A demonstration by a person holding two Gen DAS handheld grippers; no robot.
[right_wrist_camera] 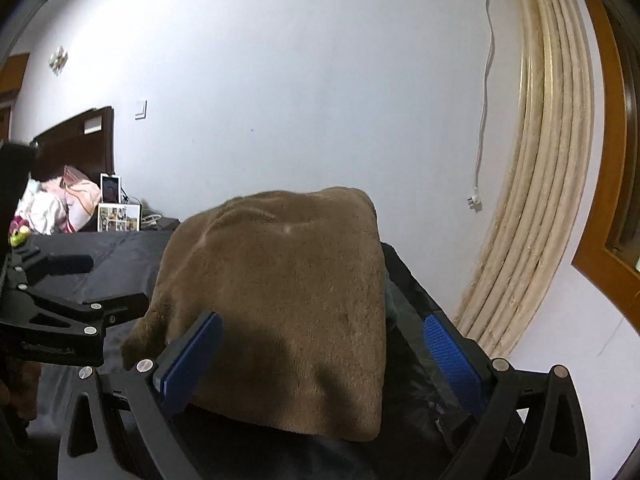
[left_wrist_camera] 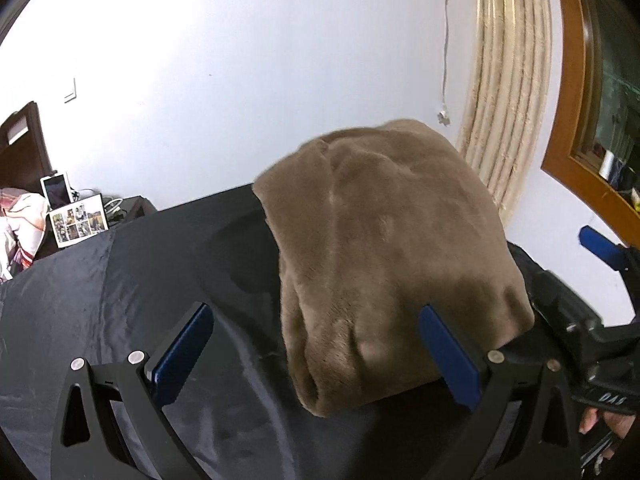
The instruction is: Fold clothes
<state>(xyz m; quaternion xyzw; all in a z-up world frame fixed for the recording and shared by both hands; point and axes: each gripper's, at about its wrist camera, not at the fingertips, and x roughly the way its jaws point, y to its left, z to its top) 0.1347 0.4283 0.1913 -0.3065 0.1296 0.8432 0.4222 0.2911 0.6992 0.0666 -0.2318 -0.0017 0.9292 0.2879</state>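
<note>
Two fisheye views show one folded garment on a dark surface. Through the left wrist camera, a thick brown plush garment, folded into a rounded bundle, lies on a black glossy sheet that covers the work surface. The left gripper, black with blue rubber pads, stands wide open and holds nothing; its right-hand pad sits in front of the bundle's near edge, while its left-hand pad hangs over bare sheet. Part of the other tool, held by a hand, shows at the right edge. Behind are a white wall, a cream pleated curtain and a wooden window frame.

Through the right wrist camera, the same brown bundle fills the middle, its near edge drooping over something dark beneath. The right gripper is also spread open and empty, its left pad against the plush, its right pad off to the side above dark material. The left tool shows at the far left. A framed photo collage stands on a distant dark stand.

The garment looks soft, limp and fairly bulky, likely light but prone to sagging and unfolding when lifted. A sound hold would pinch all layers at a near corner on each side, rather than the top layer alone.
</note>
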